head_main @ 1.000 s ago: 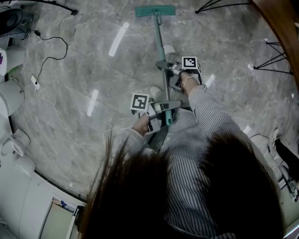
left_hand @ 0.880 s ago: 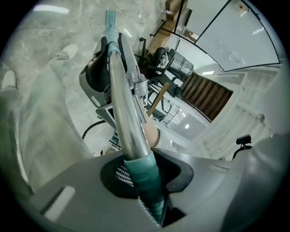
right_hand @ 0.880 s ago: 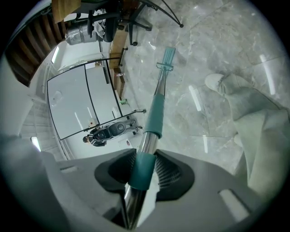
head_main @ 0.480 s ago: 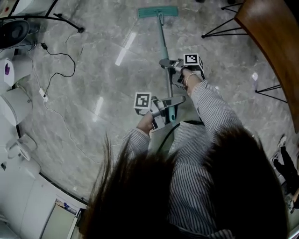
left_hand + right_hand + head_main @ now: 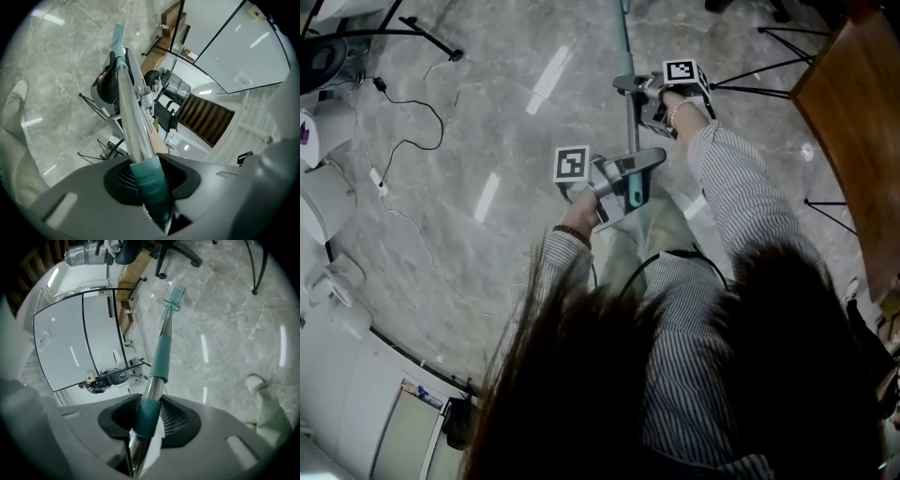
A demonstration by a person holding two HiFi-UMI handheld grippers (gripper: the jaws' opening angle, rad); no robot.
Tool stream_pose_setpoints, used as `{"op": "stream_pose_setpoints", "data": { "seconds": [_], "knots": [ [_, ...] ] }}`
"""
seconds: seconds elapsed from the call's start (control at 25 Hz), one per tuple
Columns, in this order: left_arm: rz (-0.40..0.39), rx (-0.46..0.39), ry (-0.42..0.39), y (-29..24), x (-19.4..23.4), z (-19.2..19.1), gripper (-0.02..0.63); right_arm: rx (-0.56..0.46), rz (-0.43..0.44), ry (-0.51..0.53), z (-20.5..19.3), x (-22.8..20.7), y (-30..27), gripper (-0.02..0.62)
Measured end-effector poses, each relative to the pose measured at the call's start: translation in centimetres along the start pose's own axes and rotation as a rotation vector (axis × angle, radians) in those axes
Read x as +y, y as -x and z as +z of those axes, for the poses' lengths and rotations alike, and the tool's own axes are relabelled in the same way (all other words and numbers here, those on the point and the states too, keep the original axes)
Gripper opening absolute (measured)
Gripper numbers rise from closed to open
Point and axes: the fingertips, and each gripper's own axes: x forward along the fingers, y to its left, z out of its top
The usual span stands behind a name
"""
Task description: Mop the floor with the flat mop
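Grey marble floor (image 5: 502, 267) fills the head view, with one thin black cable (image 5: 411, 141) lying on it at the left and one brown wooden tabletop (image 5: 853, 103) at the right edge. One flat mop (image 5: 165, 336) is in use. Its pole (image 5: 625, 42) runs from the person's body to the top edge of the head view, and the head of the mop is outside that picture.

Two grippers hold the pole, and each carries one marker cube (image 5: 572, 162). The left gripper (image 5: 636, 171) is nearer to the body. In its own view both jaws press on the teal end grip (image 5: 150, 180) of the pole. The right gripper (image 5: 630, 87) is farther along the pole. Its jaws are clamped on one short teal sleeve (image 5: 146, 416), and beyond it come bare metal and one longer teal sleeve (image 5: 161, 357).

In the right gripper view the single teal mop head (image 5: 174, 297) rests on the floor, well apart from the jaws. One white shoe (image 5: 255, 382) shows at the right of that view.
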Motion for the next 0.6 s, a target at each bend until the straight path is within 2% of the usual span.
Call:
{"op": "stream_pose_setpoints", "data": {
  "seconds": [0.08,0.24,0.44,0.6],
  "knots": [
    [-0.014,-0.018,0.003,-0.4,-0.9,0.9,0.081,-0.002,-0.009,0.009,0.9,0.8,-0.1,0.123],
    [-0.011,-0.047,-0.003,-2.1,-1.7,7.6,0.081,0.042,-0.039,0.043,7.1,1.9,-3.1,0.123],
    [0.004,-0.049,0.008,-1.4,0.2,5.5,0.074,0.046,-0.073,0.038,6.1,-0.9,-2.7,0.118],
    [0.005,-0.076,0.023,-2.5,-0.1,7.4,0.067,0.034,-0.056,0.024,7.7,-0.1,-3.0,0.114]
  ]
}}
